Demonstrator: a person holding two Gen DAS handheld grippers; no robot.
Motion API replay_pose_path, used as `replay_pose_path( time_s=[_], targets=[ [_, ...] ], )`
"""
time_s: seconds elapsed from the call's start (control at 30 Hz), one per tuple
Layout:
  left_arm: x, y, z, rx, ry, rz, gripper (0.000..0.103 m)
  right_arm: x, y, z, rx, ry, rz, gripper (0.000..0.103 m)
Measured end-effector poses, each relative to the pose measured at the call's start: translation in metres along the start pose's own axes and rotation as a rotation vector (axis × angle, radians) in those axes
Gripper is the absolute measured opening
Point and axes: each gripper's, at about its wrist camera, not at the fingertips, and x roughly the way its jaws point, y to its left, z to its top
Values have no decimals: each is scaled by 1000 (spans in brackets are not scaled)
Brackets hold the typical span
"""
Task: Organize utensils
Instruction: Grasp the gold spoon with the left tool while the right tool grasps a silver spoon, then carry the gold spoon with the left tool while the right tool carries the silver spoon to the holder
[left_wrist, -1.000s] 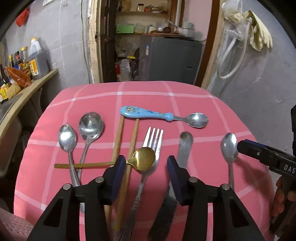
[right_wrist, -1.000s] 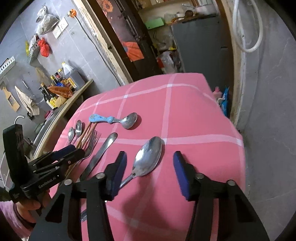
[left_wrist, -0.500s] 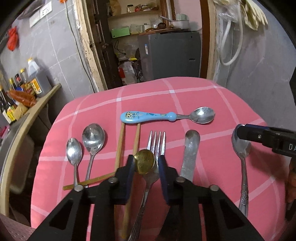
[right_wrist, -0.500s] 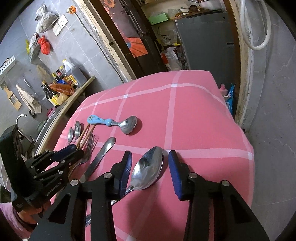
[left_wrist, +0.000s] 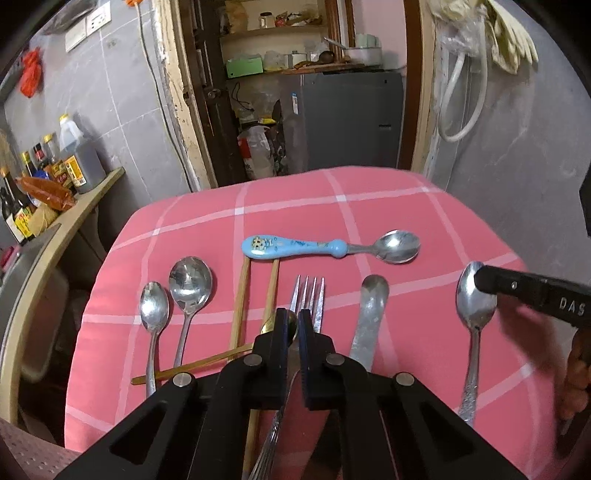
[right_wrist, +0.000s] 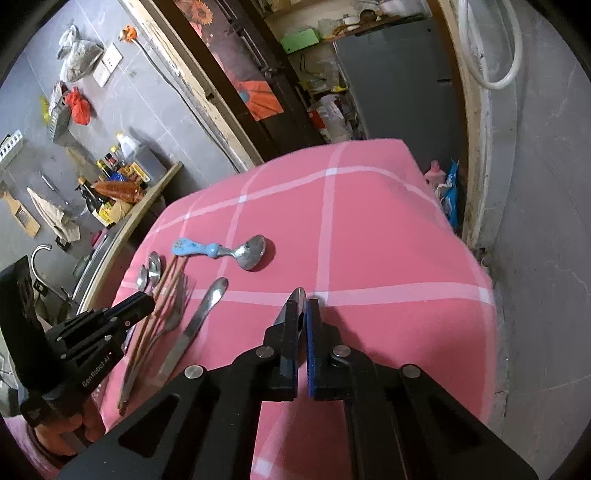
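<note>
Two tools, each apparently pinching a spoon.

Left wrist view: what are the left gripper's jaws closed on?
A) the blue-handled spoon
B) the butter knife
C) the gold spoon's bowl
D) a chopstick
C: the left gripper has its jaws pinched on the gold spoon, whose bowl shows between the pads while its handle runs out to the left; the blue-handled spoon, the butter knife and the chopsticks lie free on the pink cloth.

The right tool (left_wrist: 484, 284) reads "DAS"; the left tool (right_wrist: 142, 304) reads "GenRobot.AI".
</note>
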Motion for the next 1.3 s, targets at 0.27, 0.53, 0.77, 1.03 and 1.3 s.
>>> replay_pose_path(
  time_s=[0.27, 0.53, 0.77, 1.03, 1.3],
  targets=[
    [-41, 24, 8, -98, -32, -87, 4, -45, 28, 3, -16, -93, 4, 2],
    [-86, 59, 22, -243, -58, -240, 3, -98, 73, 7, -72, -190, -27, 2],
    [-132, 96, 31, -362, -111, -410, 3, -148, 126, 15, -113, -297, -53, 2],
    [-181, 149, 33, -434, -165, -541, 3, -186, 206, 22, -193, -397, -56, 2],
    [-211, 201, 24, -483, -222, -591, 3, -192, 282, 12, -262, -462, -31, 2]
  ],
)
